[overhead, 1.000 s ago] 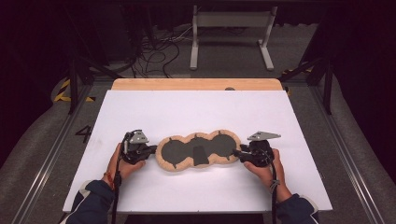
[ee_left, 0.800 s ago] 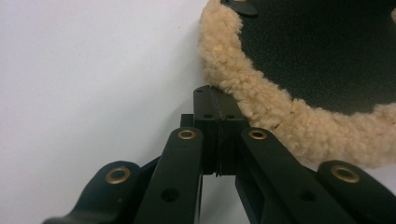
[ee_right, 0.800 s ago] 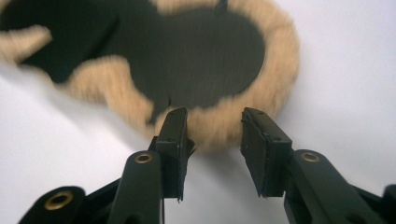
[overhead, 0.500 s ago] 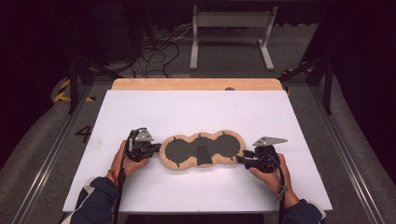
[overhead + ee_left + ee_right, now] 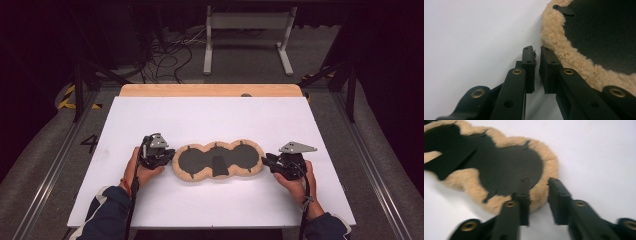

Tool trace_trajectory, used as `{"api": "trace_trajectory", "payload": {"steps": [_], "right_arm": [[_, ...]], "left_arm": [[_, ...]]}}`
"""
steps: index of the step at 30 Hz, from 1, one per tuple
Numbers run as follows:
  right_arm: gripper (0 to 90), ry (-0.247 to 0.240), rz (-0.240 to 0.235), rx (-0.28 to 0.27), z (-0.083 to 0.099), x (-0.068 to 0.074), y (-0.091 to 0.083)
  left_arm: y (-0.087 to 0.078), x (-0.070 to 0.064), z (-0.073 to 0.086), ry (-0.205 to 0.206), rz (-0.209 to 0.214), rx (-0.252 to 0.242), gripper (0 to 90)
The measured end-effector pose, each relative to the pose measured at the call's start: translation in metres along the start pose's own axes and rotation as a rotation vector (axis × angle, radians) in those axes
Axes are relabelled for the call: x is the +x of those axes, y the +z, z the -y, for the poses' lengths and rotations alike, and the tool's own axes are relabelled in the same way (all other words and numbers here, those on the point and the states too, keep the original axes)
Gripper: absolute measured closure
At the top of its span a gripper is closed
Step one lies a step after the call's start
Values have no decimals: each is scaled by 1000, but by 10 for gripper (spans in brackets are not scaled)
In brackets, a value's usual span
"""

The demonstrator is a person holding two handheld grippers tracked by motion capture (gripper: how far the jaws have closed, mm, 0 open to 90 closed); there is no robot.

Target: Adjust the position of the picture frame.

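A three-lobed pad with a black face and a tan fleece rim lies flat on the white table. A small black flap sits on its middle lobe. My left gripper is at the pad's left end. In the left gripper view its jaws stand a slim gap apart with nothing between them, and one finger rests against the fleece rim. My right gripper is just off the pad's right end. It is open, with the fleece edge at its tips.
A wooden strip runs along the table's far edge. Beyond it on the floor stand a grey metal frame and loose cables. Bare white table surrounds the pad on all sides.
The pad has slid a little to the right. Both grippers moved right with it, and the right gripper has backed slightly off the pad's end.
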State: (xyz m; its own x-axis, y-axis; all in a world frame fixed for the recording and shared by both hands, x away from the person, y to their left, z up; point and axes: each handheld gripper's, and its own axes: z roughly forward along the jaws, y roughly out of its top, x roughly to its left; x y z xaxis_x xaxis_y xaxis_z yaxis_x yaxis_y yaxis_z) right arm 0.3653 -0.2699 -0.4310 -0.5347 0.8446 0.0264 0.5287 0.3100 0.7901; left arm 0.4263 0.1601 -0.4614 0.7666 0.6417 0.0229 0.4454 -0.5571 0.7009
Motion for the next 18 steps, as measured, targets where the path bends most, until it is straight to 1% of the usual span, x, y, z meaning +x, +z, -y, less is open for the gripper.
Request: {"api": "trace_trajectory", "payload": {"steps": [2, 3, 5, 7, 10, 11, 14, 15, 16, 18], "right_arm": [[861, -8, 36, 7, 0, -2, 3], [888, -14, 61, 15, 0, -5, 7], [898, -12, 65, 18, 0, -6, 8], [900, -11, 71, 34, 1, -8, 11], [900, -23, 65, 71, 2, -8, 16], [900, -23, 61, 74, 3, -9, 16], [900, -3, 27, 74, 5, -12, 14], [900, -3, 27, 74, 5, -12, 14], [900, 10, 5, 79, 6, -14, 13], [900, 18, -4, 81, 6, -14, 12]], "left_arm": [[1, 0, -1, -5, 6, -1, 829], [2, 0, -2, 6, 9, 0, 840], [3, 0, -3, -2, 14, -2, 851], [5, 0, -5, -3, 15, 0, 870], [8, -1, -8, 2, 8, -5, 891], [8, -1, -8, 2, 6, -7, 894], [9, -1, -8, 1, 11, -9, 894], [9, -1, -8, 0, 11, -11, 894], [9, 0, -8, -2, 10, -12, 892], [9, 0, -8, -4, 10, -14, 892]]}}
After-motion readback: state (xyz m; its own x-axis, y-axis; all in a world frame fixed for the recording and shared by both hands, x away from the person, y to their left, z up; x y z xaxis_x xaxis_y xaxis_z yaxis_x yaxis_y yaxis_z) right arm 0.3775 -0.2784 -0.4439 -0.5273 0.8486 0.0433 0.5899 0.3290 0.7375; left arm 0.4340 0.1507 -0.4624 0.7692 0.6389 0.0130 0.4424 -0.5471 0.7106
